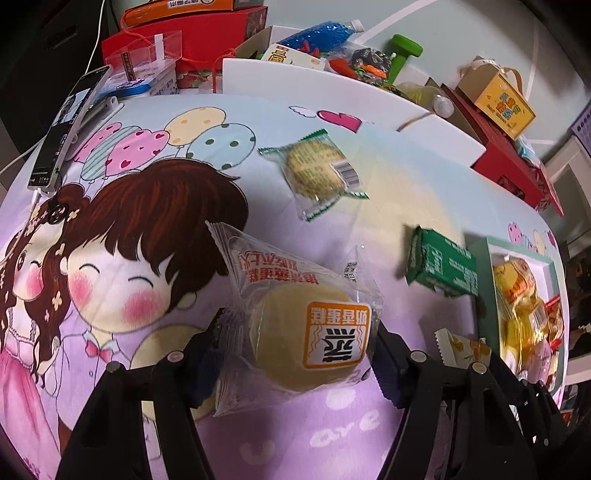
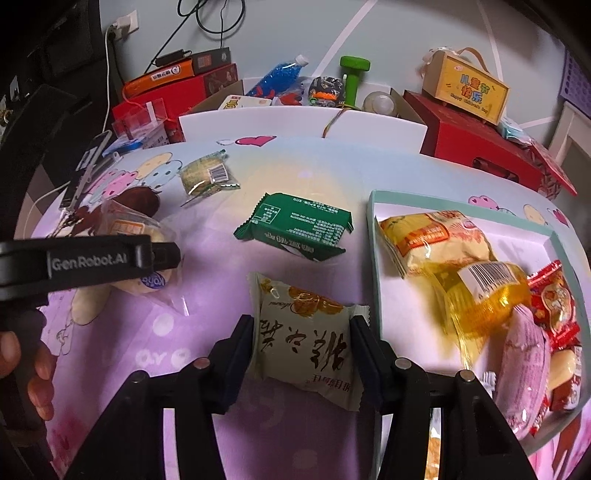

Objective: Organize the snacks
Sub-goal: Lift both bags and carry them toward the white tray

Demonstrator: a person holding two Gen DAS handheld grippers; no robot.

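Both claws were clamped: left claw (image 1: 299, 354) on steamed cake pkt (image 1: 306, 332), right claw (image 2: 303, 354) on pastry pkt (image 2: 306, 339). Best lift w/o crushing, then drop into tray (image 2: 373, 236) at right.

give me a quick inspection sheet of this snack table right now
surface: cartoon-print cloth
job's things: teal tray holds several snacks; green packet and barcode cake loose
clutter: boxes, blue bottle, green dumbbell at far edge
grippers: left gripper shut on round cake; right gripper shut on beige pastry pack
cables: white cable to phone
surroundings: wall socket
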